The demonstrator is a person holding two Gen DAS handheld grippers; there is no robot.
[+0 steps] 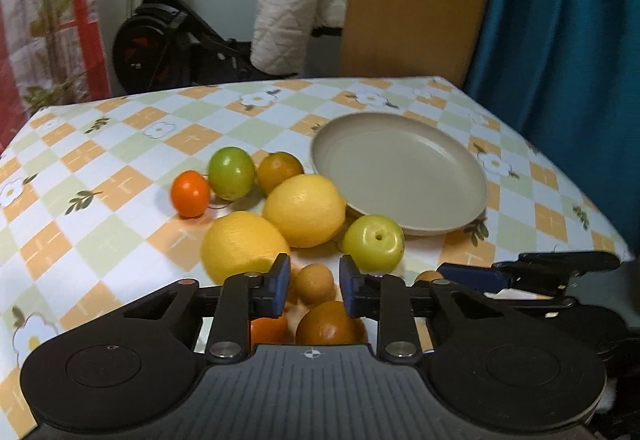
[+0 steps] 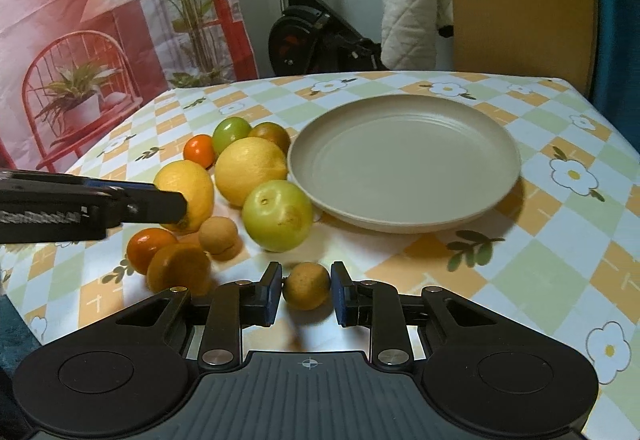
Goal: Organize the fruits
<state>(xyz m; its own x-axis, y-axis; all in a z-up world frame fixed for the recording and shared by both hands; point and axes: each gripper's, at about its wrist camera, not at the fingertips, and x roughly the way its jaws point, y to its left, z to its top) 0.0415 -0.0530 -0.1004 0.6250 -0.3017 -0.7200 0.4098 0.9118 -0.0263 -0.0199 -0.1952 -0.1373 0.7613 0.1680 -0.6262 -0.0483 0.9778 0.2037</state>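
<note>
Checkered tablecloth (image 2: 540, 272), right hand-held gripper (image 2: 306, 288) clamped on small brown fruit (image 2: 307, 285), left hand-held gripper (image 1: 314, 286) closed empty

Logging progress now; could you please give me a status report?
Right gripper shut on small brown fruit. Left gripper shut, nothing clearly held. Plate empty, path clear.

Both grippers (image 1: 314, 280) (image 2: 306, 288) closed

Left gripper (image 1: 314, 282) hangs low over the fruit pile, a small tan fruit (image 1: 316, 282) showing between its fingers. Two lemons (image 1: 304, 210) sit just ahead, empty plate (image 1: 400, 176) right behind them.
</note>
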